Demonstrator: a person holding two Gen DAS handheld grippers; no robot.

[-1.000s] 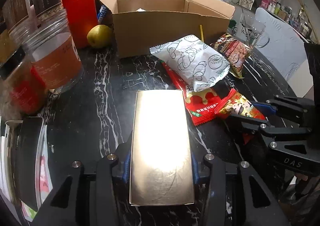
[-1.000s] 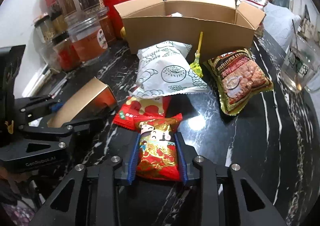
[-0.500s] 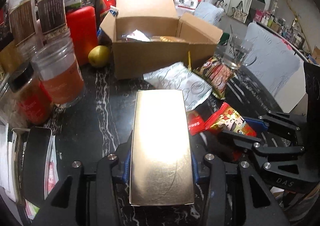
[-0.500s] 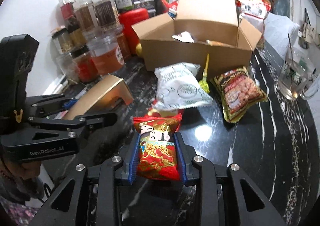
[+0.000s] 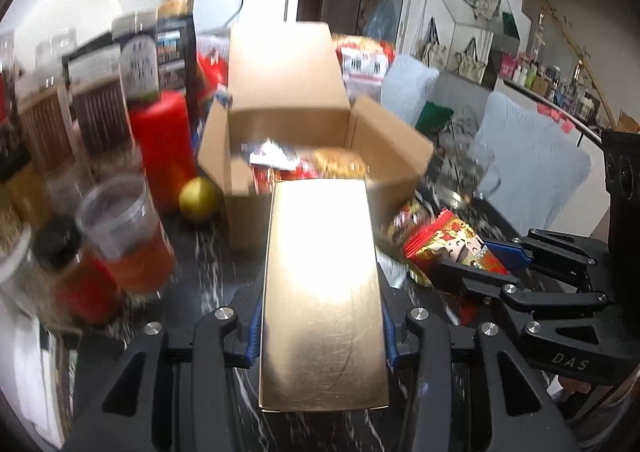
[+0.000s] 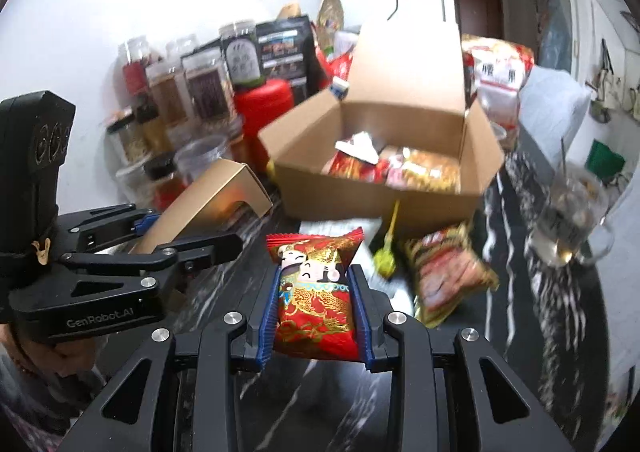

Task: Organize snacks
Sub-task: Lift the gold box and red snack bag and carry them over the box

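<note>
Carrying two snacks toward the carton (image 5: pixel 288 132).

Left view: jaws clamping a gold box (image 5: pixel 322 280), raised above the table, short of the carton. Right view: jaws pinching a red packet (image 6: pixel 316 300), likewise aloft; next likely needing clearing the near wall, then releasing inside.

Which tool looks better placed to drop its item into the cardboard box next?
Probably the left tool: its gold box already points straight at the open cardboard box, its front end overlapping the near rim. The right tool, holding the red snack packet, sits further back.
</note>
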